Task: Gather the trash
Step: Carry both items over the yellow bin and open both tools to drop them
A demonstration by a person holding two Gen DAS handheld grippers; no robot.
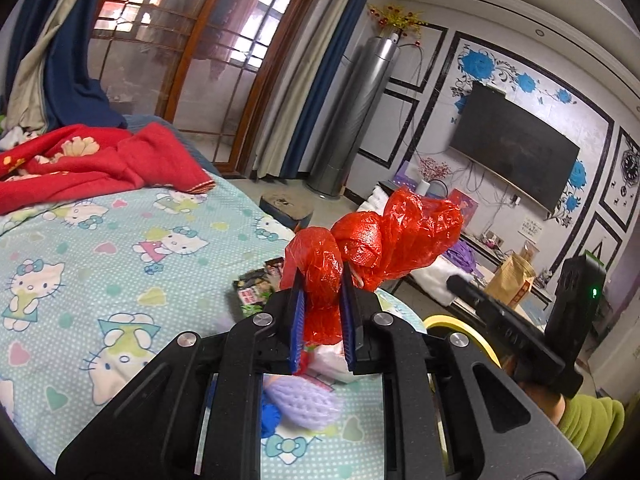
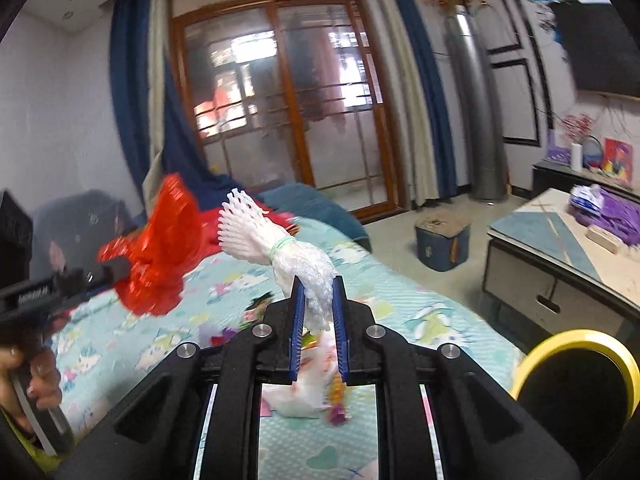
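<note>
My left gripper [image 1: 322, 280] is shut on a crumpled red plastic bag [image 1: 384, 240] and holds it up above the bed; the bag also shows in the right wrist view [image 2: 160, 248]. My right gripper [image 2: 317, 284] is shut on a bundle of white foam net and bubble wrap [image 2: 280, 240], lifted over the bed. More trash lies on the Hello Kitty sheet [image 1: 100, 240]: dark snack wrappers [image 1: 256, 284], a lilac foam net [image 1: 300, 404], a blue scrap [image 1: 270, 420], and white and coloured wrappers [image 2: 312, 388]. A black bin with a yellow rim [image 2: 576, 380] stands at the bed's right edge.
A red floral blanket [image 1: 92, 160] lies at the bed's far end. A low table [image 2: 560, 248] with purple items stands right of the bed. A blue box [image 2: 442, 240] sits on the floor. The right gripper's handle [image 1: 520, 320] is to my left gripper's right.
</note>
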